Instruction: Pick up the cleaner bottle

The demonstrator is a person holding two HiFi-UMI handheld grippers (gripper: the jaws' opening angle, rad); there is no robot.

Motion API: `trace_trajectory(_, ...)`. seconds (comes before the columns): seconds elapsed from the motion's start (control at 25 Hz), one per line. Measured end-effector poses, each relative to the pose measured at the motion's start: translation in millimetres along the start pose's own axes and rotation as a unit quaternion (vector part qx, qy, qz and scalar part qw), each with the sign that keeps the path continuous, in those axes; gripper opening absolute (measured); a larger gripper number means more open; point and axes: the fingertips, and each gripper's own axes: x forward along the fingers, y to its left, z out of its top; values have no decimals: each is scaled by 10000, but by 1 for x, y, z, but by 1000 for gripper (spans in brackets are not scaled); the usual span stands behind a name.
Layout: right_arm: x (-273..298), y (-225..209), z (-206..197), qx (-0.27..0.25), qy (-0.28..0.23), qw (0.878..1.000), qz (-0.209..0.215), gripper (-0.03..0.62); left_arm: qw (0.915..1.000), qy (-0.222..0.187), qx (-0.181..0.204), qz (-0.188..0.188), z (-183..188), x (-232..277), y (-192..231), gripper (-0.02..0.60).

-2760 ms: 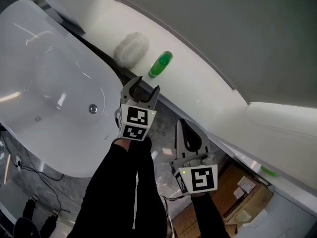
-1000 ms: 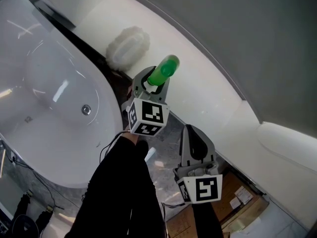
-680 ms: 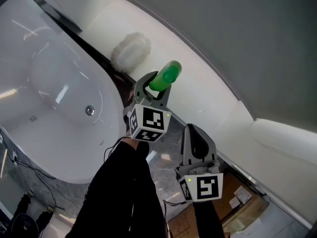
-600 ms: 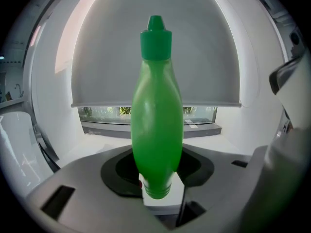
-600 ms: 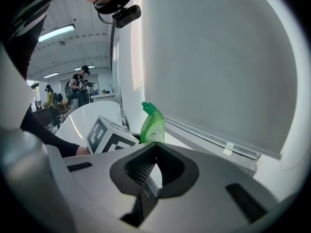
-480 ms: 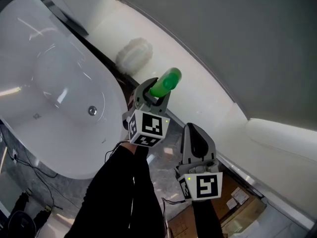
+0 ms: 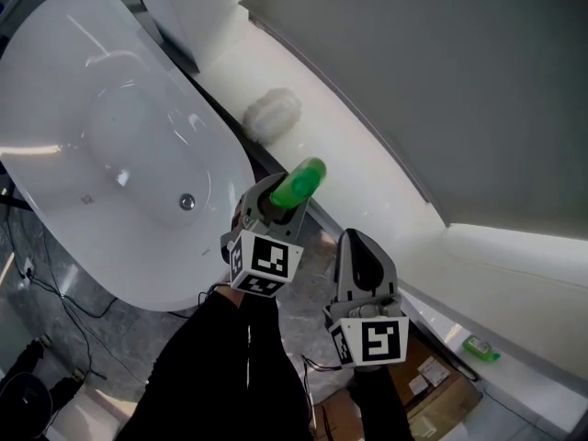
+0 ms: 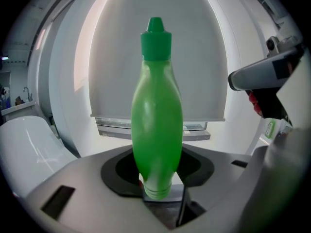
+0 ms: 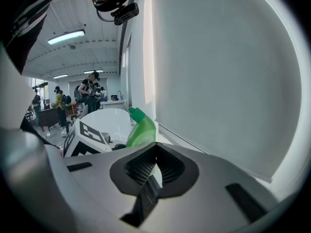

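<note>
Two tools are up in front of the person, and the left tool (image 7: 272, 202) has the prize: the green plastic cleaner bottle (image 7: 299, 182) sits clamped between its jaws by its narrow ribbed lower end. It hangs in the air, clear of the long white ledge (image 7: 367, 168) that runs beside the white oval bathtub (image 7: 83, 108). The bottle's long axis runs straight on from the jaws, with the pointed green cap leading away toward the pale wall. So the left hand is the one that matters here.

The right tool (image 7: 358, 257) rides just beside it, a touch nearer the person, with its jaws pressed together on nothing. Both black-sleeved forearms reach forward side by side, and both tools tip a little downward. A white ribbed lump (image 7: 272, 115) rests on the ledge, well apart from the bottle. By the look of it, the pick-up itself is as good as done.
</note>
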Motion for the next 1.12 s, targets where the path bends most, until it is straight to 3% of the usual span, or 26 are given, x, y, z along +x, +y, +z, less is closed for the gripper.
trace_trajectory(0.4,-21,38,32,-185,-146,9993,306,5,9999,38,-156,36,7,-88,1,190)
trace_trajectory(0.72,-29,72,39,-261,-154,9970,711,5,9982,146,-137,569,3,-159,31,190)
trace_trajectory(1.12,-32,131,63,-579,-290,9892,1318,5,9893,292,-444,1359,-12,-241,61,190)
